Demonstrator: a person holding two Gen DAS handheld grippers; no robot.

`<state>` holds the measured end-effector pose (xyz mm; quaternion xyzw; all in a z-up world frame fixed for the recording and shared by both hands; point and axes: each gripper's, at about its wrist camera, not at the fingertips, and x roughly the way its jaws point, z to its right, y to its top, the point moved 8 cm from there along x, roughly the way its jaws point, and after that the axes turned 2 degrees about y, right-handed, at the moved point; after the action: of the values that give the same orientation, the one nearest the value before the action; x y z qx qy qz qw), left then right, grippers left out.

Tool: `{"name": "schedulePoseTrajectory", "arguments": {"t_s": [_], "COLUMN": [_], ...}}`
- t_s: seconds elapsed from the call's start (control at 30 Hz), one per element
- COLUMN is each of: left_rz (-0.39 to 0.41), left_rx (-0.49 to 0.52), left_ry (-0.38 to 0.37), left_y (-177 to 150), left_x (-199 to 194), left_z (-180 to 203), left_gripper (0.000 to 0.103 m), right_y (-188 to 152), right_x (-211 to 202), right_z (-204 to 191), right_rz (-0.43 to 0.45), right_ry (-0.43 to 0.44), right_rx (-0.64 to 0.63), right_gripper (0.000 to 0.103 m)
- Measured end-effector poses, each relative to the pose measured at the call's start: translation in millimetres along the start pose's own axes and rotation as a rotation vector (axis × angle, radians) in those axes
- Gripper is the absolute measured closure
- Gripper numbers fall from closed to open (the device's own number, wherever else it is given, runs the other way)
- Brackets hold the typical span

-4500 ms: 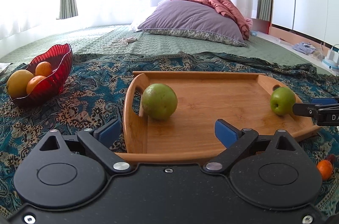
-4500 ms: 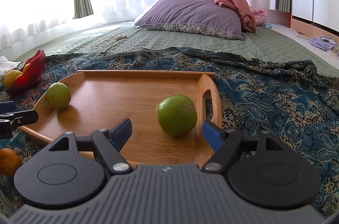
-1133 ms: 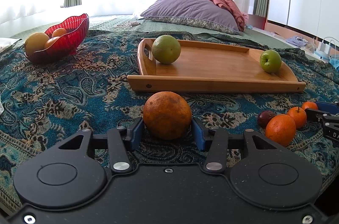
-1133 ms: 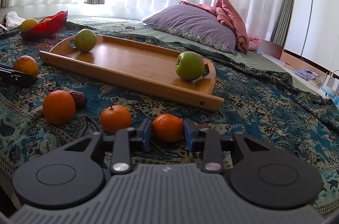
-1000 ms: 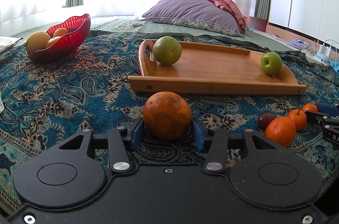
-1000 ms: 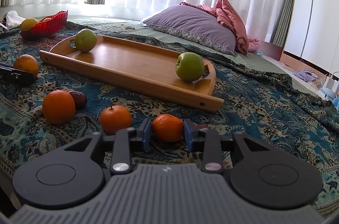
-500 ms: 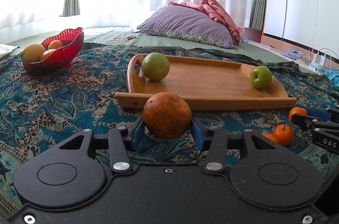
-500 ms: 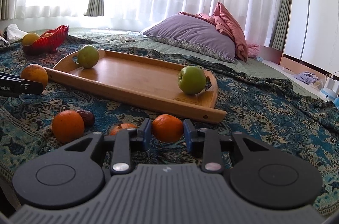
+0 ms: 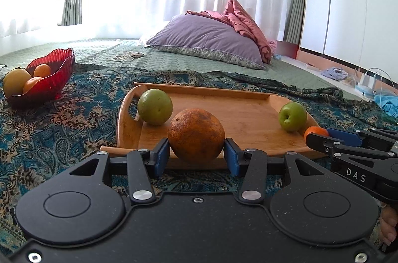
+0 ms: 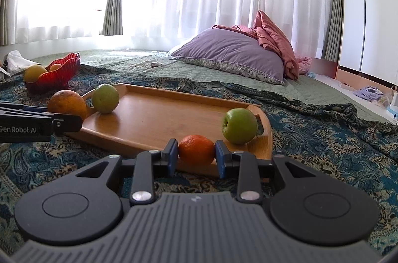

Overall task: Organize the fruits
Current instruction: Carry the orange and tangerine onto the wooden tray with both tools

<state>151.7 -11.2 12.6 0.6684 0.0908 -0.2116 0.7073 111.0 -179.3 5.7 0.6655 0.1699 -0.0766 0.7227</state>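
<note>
**Left wrist view: two citrus fruits carried to the tray**

Left wrist view shows the left gripper [image 9: 196, 157] clenched on a big brownish orange [image 9: 196, 134], held above the near edge of the wooden tray [image 9: 245, 113]. The right gripper [image 10: 196, 157] grasps a small mandarin [image 10: 196, 149] beside the green apple [image 10: 239, 125]. To do it well, I think each fruit should pass over the rim, come down on bare wood away from the green fruits, and be released only when resting.

Black tool [image 9: 196, 158] with blue pads [image 9: 163, 156], silver screws.

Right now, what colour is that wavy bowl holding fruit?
The wavy bowl is deep translucent red, ribbed along its sides. The left wrist view shows it best.
</note>
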Motion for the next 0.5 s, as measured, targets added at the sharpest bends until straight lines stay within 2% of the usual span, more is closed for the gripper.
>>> {"name": "schedulePoseTrajectory", "arguments": {"t_s": [0.5], "left_rz": [-0.041], "left_rx": [0.013], "left_ry": [-0.011], "left_y": [15], "left_x": [56], "left_z": [10], "left_gripper": [0.058], "right_y": [19], "right_x": [55], "right_z": [13], "right_rz": [-0.059], "right_ry": [0.023], "right_rx": [0.117], "right_gripper": [0.066]}}
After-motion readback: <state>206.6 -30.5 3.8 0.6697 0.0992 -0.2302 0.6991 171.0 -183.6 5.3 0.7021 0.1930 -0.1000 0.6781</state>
